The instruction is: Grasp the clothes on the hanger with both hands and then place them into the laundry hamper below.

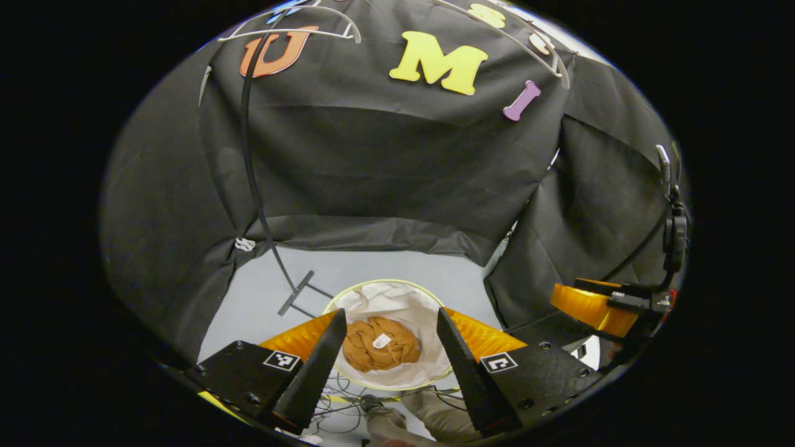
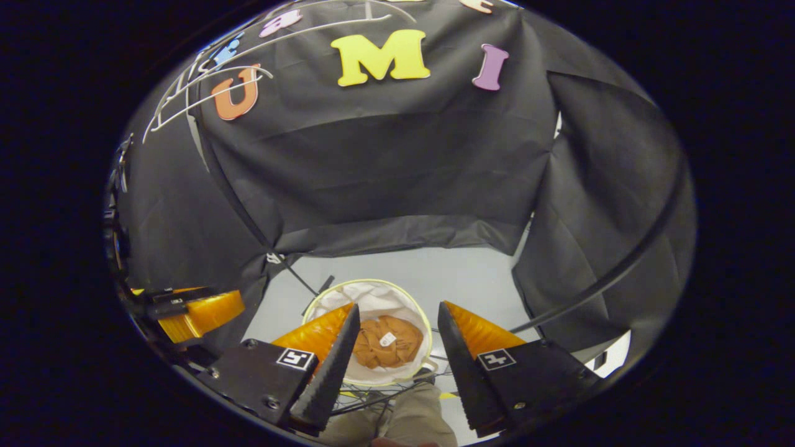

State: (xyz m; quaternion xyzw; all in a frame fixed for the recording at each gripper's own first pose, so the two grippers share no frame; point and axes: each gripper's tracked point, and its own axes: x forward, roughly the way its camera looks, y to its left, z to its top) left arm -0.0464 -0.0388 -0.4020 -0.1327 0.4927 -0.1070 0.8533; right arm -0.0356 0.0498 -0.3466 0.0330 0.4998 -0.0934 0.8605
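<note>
Resting in hamper: clothes

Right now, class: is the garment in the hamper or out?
In: the garment lies bunched inside the hamper.

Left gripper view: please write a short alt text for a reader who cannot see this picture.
An orange garment lies crumpled inside a round white laundry hamper on the pale floor, seen from above between the open fingers of the left gripper. The right gripper shows at the right edge, and empty white hangers hang above.
</note>
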